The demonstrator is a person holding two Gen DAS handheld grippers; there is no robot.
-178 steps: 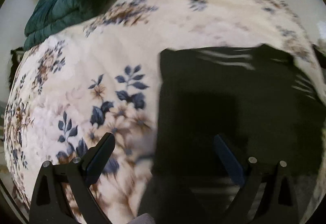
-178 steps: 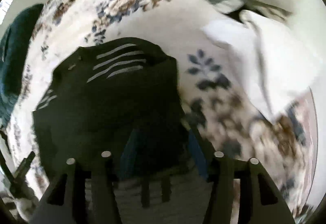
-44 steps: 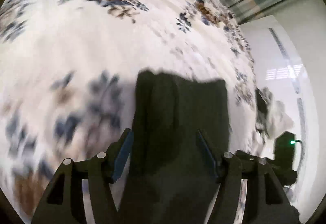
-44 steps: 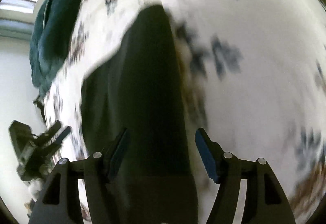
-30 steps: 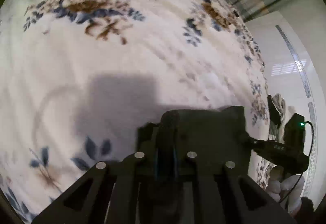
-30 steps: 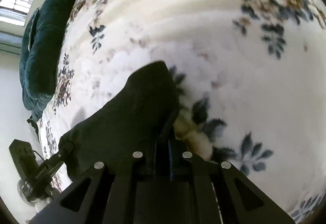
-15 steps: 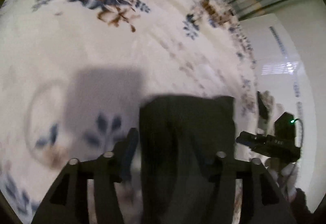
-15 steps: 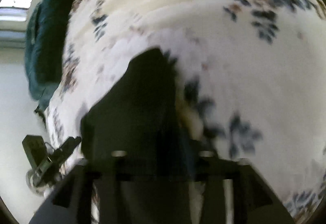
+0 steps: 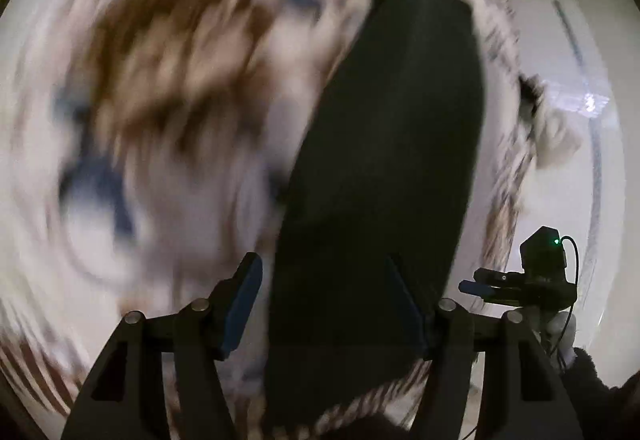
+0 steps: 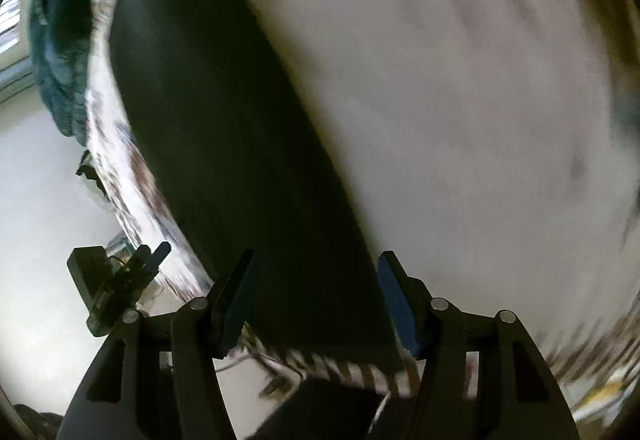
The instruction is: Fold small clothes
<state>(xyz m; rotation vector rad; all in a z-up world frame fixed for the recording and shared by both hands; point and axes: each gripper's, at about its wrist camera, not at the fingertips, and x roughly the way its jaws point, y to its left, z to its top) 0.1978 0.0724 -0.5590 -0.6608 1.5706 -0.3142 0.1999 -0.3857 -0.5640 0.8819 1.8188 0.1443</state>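
A black folded garment [image 9: 392, 167] lies as a long flat strip on the floral bedspread [image 9: 168, 79]. It also shows in the right wrist view [image 10: 224, 127]. My left gripper [image 9: 326, 304] is open, its jaws spread either side of the garment's near end and holding nothing. My right gripper [image 10: 314, 300] is open too, over the garment's other end near the bed edge. Each gripper shows in the other's view, the right one [image 9: 520, 280] and the left one [image 10: 116, 280]. Both views are motion-blurred.
A dark green quilt [image 10: 60, 51] lies at the far end of the bed. A pale floor [image 10: 40, 199] shows beyond the bed edge. White cloth [image 9: 556, 135] sits by the bed's far side in the left wrist view.
Both grippers were shut on the garment's ends a second ago. They have opened and let it go. Both cameras have swung and now see the garment lying long and flat.
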